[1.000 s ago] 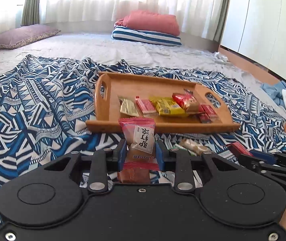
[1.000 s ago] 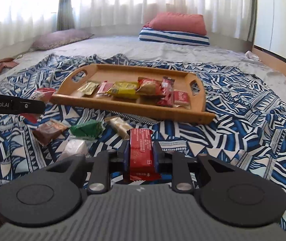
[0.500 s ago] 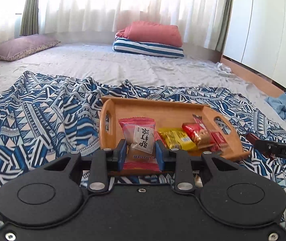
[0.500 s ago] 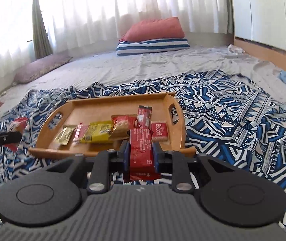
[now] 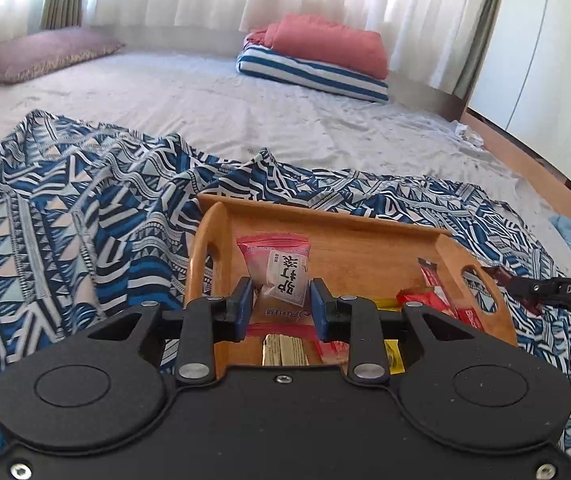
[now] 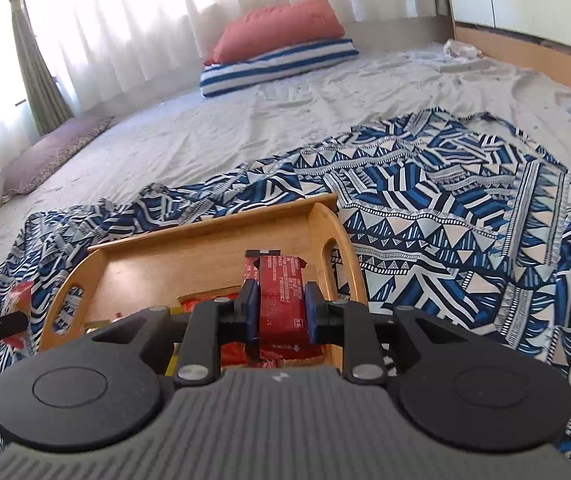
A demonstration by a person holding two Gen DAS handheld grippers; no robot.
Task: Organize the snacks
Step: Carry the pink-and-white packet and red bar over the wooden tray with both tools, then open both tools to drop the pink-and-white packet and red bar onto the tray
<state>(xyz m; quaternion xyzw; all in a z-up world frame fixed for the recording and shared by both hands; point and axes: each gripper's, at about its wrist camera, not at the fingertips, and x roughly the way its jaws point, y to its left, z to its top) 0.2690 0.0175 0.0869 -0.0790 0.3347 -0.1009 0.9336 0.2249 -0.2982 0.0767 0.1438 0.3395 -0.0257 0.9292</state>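
My left gripper (image 5: 281,304) is shut on a pink snack packet (image 5: 277,268) with a white label and holds it over the left end of the wooden tray (image 5: 325,216). My right gripper (image 6: 277,308) is shut on a dark red snack bar (image 6: 281,292) and holds it over the right end of the same tray (image 6: 205,224). Several snacks lie in the tray below: a tan bar (image 5: 283,350) and red packets (image 5: 433,300). The right gripper's tip (image 5: 557,290) shows at the right edge of the left wrist view.
The tray sits on a blue and white patterned cloth (image 5: 65,220) on a grey bed sheet (image 5: 205,100). A striped pillow with a red one on top (image 5: 317,52) and a purple pillow (image 5: 41,54) lie far back. A red packet (image 6: 19,292) lies left of the tray.
Both grippers have moved forward from the cloth in front of the tray until they hover over it, each still holding its snack. The loose snacks on the cloth have dropped out of view.
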